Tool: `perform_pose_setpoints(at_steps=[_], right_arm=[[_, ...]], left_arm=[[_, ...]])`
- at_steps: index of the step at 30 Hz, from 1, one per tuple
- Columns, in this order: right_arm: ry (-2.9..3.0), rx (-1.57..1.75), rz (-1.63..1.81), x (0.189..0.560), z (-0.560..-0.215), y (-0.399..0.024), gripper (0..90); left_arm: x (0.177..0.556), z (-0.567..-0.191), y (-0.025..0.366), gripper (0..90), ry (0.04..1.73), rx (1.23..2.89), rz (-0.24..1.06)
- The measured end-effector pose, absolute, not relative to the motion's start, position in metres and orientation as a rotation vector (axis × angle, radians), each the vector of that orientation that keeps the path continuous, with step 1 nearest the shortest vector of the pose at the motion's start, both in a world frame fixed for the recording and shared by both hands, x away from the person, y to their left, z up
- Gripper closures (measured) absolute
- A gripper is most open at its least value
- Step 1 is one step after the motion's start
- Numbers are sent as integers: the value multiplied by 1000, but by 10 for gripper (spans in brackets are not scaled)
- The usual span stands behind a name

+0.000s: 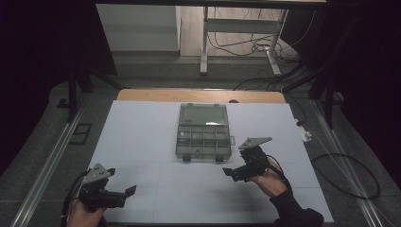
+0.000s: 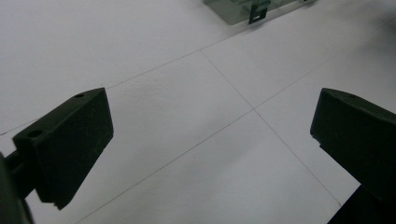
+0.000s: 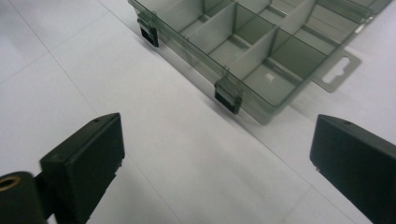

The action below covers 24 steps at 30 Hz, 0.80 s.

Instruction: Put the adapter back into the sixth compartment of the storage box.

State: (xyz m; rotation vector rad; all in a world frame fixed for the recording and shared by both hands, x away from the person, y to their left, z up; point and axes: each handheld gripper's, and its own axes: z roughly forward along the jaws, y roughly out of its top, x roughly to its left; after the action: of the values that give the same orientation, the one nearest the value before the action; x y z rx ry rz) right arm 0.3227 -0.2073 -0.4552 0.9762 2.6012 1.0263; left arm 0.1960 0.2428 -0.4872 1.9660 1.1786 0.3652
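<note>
The left tongs [image 1: 124, 193] rest at the near left of the white worktop [image 1: 137, 137], jaws wide apart with nothing between them. One compartment box [image 1: 204, 136] of clear grey plastic lies at the middle of the worktop, lid folded back flat toward the far edge. Its long axis runs left to right; the front wall faces the person and carries two black latches [image 3: 228, 99]. The tray is split into two rows of compartments; their number cannot be told exactly. A hang tab [image 3: 337, 71] projects from its right end. The right tongs [image 1: 230, 172] hover just before the box's front right corner, jaws wide apart and empty, clear of the box.
</note>
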Motion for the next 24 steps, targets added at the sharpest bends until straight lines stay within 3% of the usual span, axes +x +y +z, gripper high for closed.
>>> perform_pose_setpoints(at_steps=[24], right_arm=[[2468, 1112, 1034, 299, -452, -252, 0]], left_arm=[[196, -487, 243, 0, 1184, 1962, 362]])
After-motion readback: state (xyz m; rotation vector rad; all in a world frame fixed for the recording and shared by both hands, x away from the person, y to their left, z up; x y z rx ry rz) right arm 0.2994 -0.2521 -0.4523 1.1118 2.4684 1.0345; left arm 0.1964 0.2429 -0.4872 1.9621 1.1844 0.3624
